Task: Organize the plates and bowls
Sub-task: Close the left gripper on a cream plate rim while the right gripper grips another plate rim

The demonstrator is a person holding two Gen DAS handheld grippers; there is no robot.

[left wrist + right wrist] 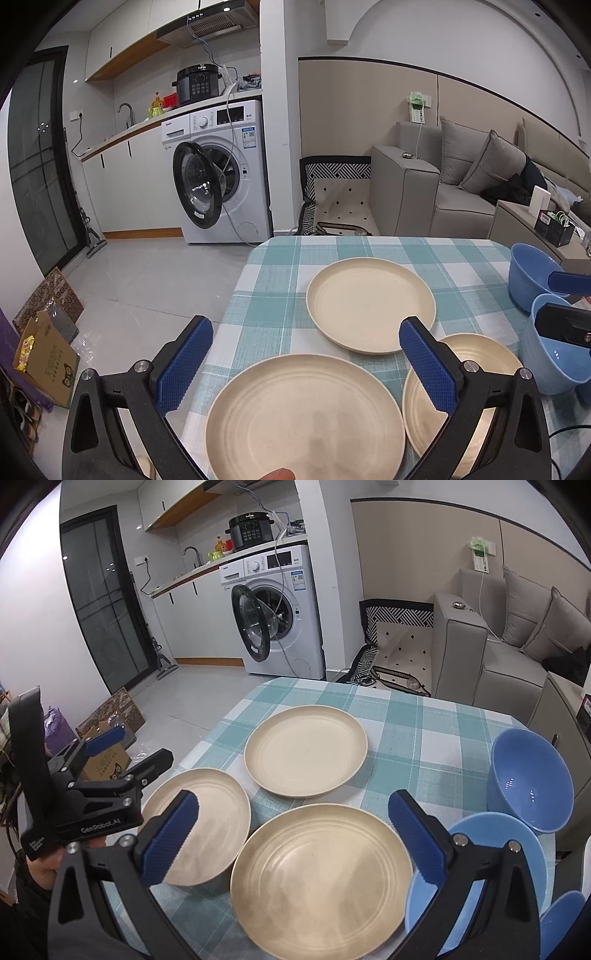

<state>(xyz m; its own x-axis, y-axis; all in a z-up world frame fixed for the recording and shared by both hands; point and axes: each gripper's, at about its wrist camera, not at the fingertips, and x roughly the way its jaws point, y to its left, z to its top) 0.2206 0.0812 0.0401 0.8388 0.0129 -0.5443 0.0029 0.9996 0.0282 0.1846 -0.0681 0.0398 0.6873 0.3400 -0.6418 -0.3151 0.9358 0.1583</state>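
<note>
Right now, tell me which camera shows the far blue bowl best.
The right wrist view: the far blue bowl shows whole, tilted, its inside visible. In the left wrist view the same bowl sits at the frame's edge, partly hidden behind the right claw.

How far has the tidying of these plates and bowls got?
Nothing looks done yet. Three cream plates lie apart on the checked tablecloth: the far plate, the left plate and the near plate. The blue bowls sit unstacked at the right. Nothing is in hand: left gripper and right gripper hover open. All stacking remains.
</note>
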